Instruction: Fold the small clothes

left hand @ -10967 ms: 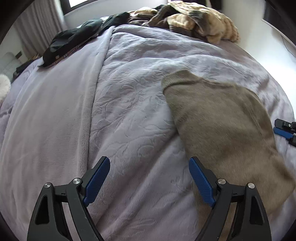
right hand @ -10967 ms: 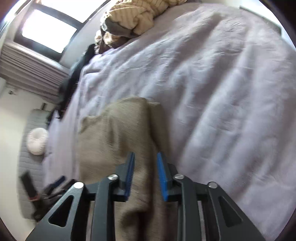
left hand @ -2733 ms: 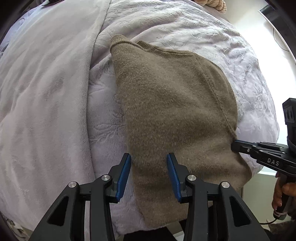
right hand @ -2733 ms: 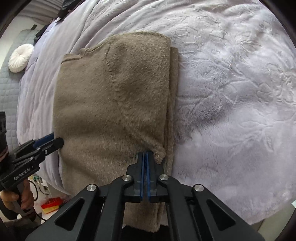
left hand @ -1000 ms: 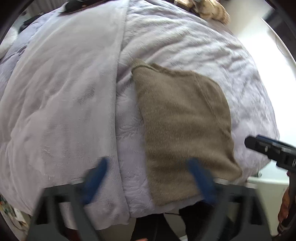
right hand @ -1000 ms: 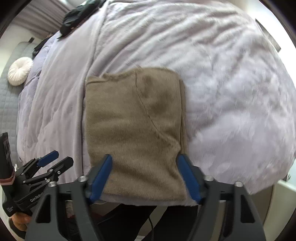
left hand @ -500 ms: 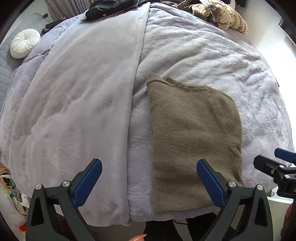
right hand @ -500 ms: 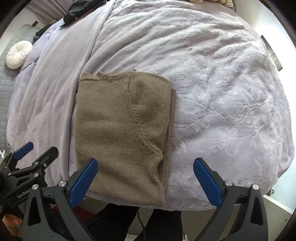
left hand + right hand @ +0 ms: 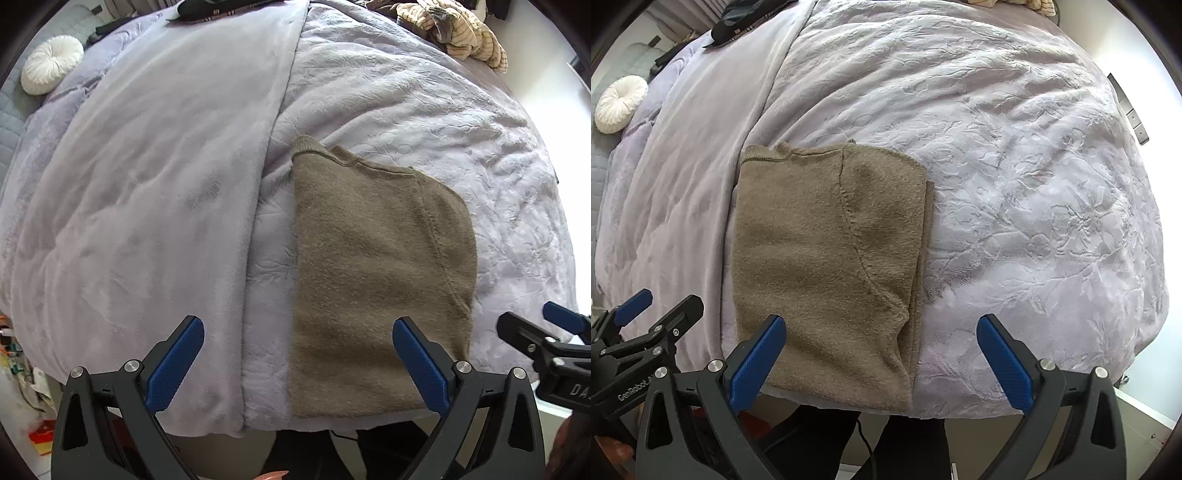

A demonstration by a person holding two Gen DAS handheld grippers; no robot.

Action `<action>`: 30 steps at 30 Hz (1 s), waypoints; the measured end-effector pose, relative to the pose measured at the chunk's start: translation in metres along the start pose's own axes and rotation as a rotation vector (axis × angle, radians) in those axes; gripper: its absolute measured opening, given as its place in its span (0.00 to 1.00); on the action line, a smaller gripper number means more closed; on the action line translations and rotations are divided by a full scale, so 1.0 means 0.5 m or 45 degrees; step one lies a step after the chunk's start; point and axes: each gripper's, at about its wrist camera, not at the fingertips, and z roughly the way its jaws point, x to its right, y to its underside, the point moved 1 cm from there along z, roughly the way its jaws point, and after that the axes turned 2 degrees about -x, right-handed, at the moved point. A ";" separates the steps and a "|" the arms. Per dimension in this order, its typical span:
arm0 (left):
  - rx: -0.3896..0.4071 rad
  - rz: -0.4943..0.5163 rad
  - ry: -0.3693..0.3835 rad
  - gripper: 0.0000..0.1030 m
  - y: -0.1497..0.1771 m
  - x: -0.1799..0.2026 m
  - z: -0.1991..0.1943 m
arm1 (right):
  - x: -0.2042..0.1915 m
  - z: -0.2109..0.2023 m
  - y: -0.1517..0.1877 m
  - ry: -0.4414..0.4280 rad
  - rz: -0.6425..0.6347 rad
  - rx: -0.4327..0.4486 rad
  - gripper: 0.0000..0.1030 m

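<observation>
A small olive-brown knit garment [image 9: 373,266] [image 9: 827,258] lies folded lengthwise on the lilac bedspread [image 9: 424,110] [image 9: 1015,184], its hem at the bed's near edge. My left gripper [image 9: 297,360] hangs wide open above the near edge, one blue pad over the bedspread and the other over the garment's lower right. My right gripper [image 9: 881,356] is also wide open above the hem, holding nothing. Each gripper shows at the side of the other's view, the right gripper [image 9: 546,339] and the left gripper [image 9: 646,314].
A smooth lilac blanket [image 9: 147,184] covers the left half of the bed. Striped beige clothes [image 9: 458,29] are heaped at the far right, dark clothes [image 9: 746,18] at the far left. A round white cushion [image 9: 51,70] lies beyond the bed's left side.
Both grippers have drawn back and up from the garment, which now looks smaller. The right jaws spread from partly open to wide open. The garment has not moved.
</observation>
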 end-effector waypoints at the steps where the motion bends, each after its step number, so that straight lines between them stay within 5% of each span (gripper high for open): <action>1: -0.007 -0.005 0.010 0.99 -0.001 -0.001 0.001 | -0.001 0.000 0.000 0.003 -0.003 -0.001 1.00; 30: -0.025 0.049 -0.070 0.99 0.005 0.002 -0.002 | -0.003 0.002 0.008 0.019 0.012 -0.009 1.00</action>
